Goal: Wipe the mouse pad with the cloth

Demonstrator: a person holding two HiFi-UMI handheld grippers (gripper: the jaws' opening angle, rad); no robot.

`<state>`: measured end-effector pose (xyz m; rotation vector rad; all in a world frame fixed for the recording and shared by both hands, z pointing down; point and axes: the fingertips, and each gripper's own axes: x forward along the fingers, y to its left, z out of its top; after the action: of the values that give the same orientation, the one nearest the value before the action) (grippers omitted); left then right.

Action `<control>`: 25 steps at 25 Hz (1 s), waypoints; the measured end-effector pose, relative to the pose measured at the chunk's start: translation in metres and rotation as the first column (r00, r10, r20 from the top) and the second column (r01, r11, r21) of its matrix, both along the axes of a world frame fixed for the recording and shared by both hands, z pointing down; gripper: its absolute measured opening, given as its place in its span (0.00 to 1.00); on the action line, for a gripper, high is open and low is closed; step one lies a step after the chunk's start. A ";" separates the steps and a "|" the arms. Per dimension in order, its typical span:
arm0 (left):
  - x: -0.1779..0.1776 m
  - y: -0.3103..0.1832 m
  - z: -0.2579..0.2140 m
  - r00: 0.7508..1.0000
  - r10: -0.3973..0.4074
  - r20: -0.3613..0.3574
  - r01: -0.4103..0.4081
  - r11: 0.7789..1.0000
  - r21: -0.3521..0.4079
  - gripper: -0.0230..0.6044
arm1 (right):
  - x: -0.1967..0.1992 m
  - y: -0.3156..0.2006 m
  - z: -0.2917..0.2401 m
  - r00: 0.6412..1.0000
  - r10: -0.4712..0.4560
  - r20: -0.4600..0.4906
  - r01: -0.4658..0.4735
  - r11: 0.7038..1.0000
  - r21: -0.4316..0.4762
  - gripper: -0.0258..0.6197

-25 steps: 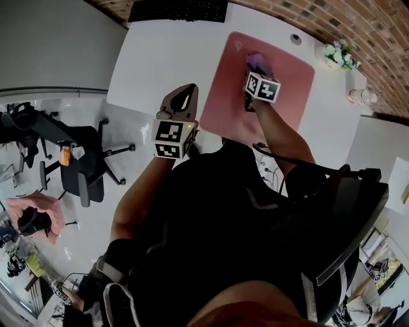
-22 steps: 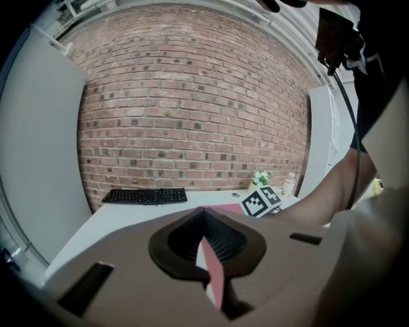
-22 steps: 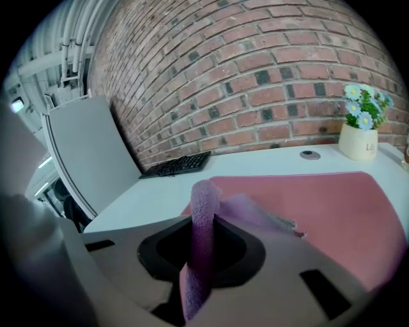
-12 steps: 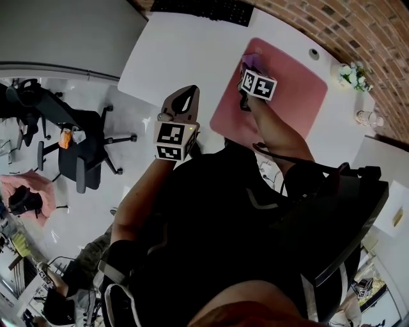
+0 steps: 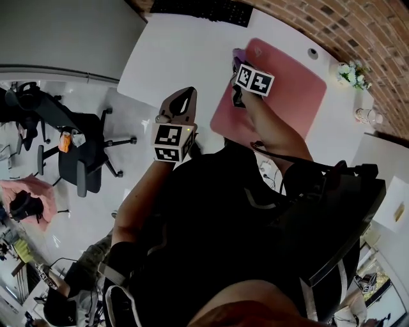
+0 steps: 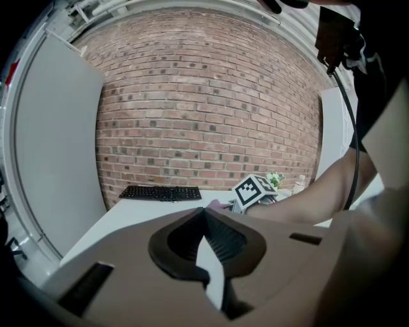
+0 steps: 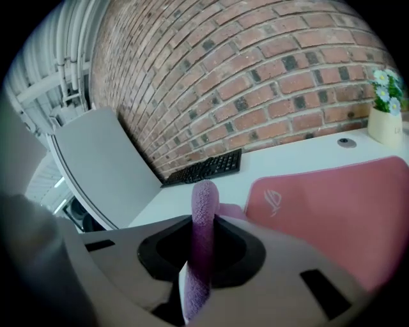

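Note:
A pink mouse pad (image 5: pixel 287 83) lies on the white desk (image 5: pixel 179 51); the right gripper view has the mouse pad (image 7: pixel 332 204) at the right. My right gripper (image 5: pixel 236 65) is at the pad's left edge, shut on a purple cloth (image 5: pixel 238 56). In its own view the cloth (image 7: pixel 203 211) stands pinched between the jaws of the right gripper (image 7: pixel 203 225), over the pad's near left corner. My left gripper (image 5: pixel 184 96) hangs off the desk's front edge, apart from the pad. Its own view shows the left gripper (image 6: pixel 206 214) shut with nothing in it.
A black keyboard (image 5: pixel 204 9) lies at the desk's far edge against the brick wall. A small flower pot (image 5: pixel 350 73) and a bottle (image 5: pixel 367 116) stand at the right, past the pad. A round grommet (image 5: pixel 312 53) sits behind the pad. An office chair (image 5: pixel 77 147) stands on the floor at left.
My right gripper has carried the cloth leftwards across the pad, from its middle to its left edge. The left gripper has stayed where it was.

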<state>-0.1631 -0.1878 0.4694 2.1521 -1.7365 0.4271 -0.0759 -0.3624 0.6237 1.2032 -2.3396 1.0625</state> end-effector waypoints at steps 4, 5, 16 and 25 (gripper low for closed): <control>0.013 -0.012 -0.002 0.998 0.065 -0.019 -0.065 0.998 0.015 0.04 | 0.025 -0.003 -0.053 0.991 0.061 0.122 -0.068 0.996 0.052 0.13; 0.020 -0.016 -0.003 0.996 0.085 -0.023 -0.085 0.996 0.020 0.04 | 0.038 -0.005 -0.065 0.987 0.076 0.142 -0.087 0.994 0.072 0.13; 0.123 -0.051 -0.002 0.938 0.344 -0.044 -0.343 0.939 0.038 0.04 | 0.296 -0.031 -0.093 0.871 0.489 0.042 -0.487 0.852 0.192 0.13; 0.159 -0.057 0.016 0.898 0.439 -0.009 -0.439 0.898 -0.031 0.04 | 0.422 -0.033 -0.052 0.763 0.620 -0.183 -0.573 0.780 0.252 0.13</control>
<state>-0.0039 -0.2448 0.4853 2.5155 -1.2165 0.5592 0.3464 -0.3959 0.5720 2.1205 -1.9085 0.7907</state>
